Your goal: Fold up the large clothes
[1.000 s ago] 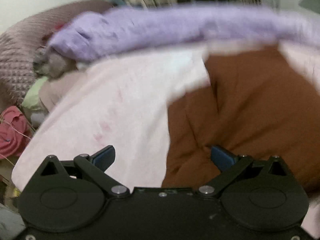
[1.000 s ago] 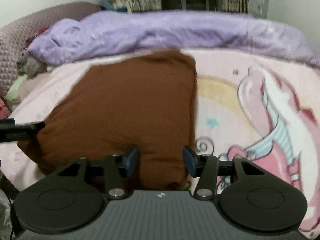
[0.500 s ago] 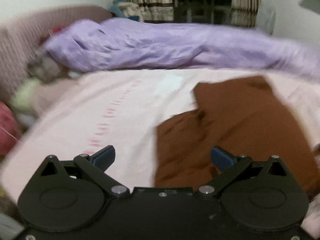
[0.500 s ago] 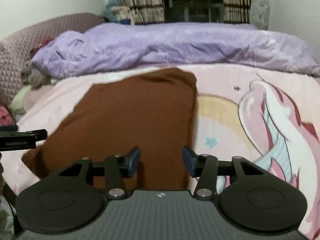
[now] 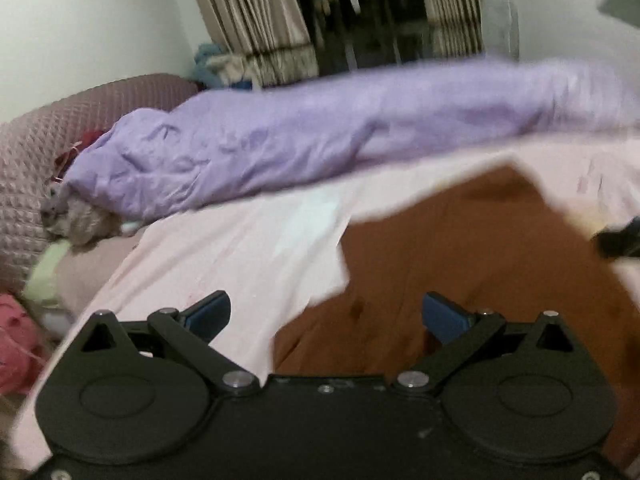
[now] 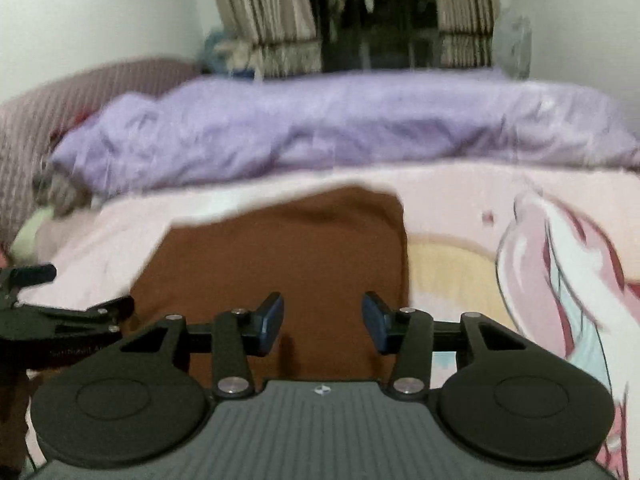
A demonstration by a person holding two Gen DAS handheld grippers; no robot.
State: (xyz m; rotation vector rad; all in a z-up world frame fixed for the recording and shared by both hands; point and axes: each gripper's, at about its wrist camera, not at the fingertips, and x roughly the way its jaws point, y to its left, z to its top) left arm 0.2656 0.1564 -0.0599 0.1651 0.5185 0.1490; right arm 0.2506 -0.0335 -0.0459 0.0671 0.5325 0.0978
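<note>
While one brown garment (image 6: pixel 288 264) lies folded on one pink bedsheet (image 5: pixel 248 252), left claw (image 5: pixel 326 312) apart, right claw (image 6: pixel 323 322) apart, just narrowing, empty.

Left claw (image 5: pixel 326 316) gapes empty; right claw (image 6: pixel 323 322) seemingly half-closed, empty.

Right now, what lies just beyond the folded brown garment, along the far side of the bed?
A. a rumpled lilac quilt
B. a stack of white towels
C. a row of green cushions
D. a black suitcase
A: the rumpled lilac quilt stretches across the bed behind the folded brown garment, which rests on the pink cartoon-print bedsheet.
</note>
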